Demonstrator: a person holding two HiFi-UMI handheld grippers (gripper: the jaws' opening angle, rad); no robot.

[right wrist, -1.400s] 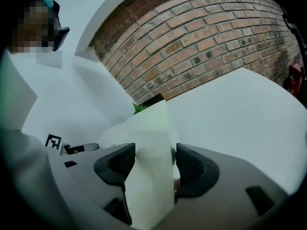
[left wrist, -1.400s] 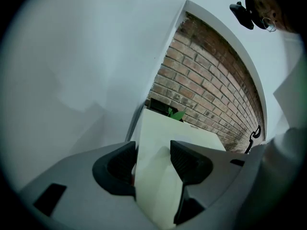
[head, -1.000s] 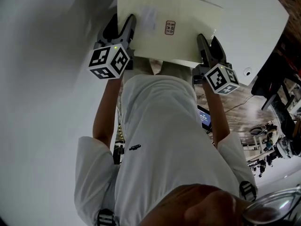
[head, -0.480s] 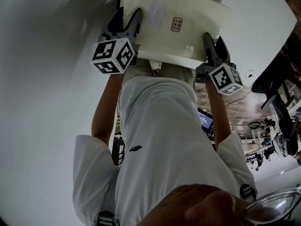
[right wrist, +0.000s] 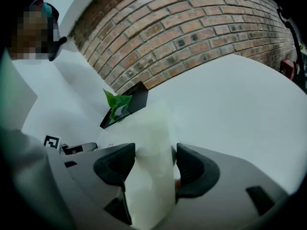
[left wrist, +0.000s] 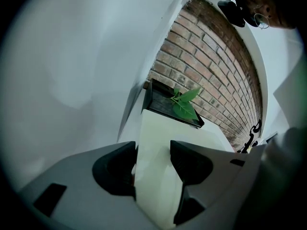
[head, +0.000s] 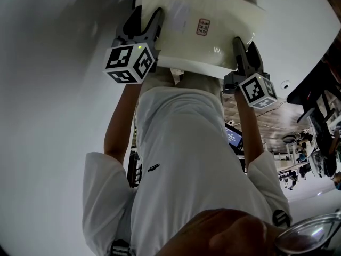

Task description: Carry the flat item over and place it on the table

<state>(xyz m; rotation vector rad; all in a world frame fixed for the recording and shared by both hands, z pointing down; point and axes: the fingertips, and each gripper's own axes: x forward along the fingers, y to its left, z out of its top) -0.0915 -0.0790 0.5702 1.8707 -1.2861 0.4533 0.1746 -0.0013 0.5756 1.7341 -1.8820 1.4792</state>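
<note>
Sheet: near edge clamped tight in jaws of left gripper and right gripper, over tabletop. Keep level; lower both ends together; open once flat.

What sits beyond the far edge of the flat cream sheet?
A dark box with green leaves; a brick wall behind it. The sheet covers whatever lies under it.

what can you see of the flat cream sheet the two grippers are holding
The flat cream sheet looks like thin stiff card or plastic, with a small red-brown printed label near its middle and a fainter whitish patch beside it. It is held over the white table, its near edge clamped by the left gripper and the right gripper.
</note>
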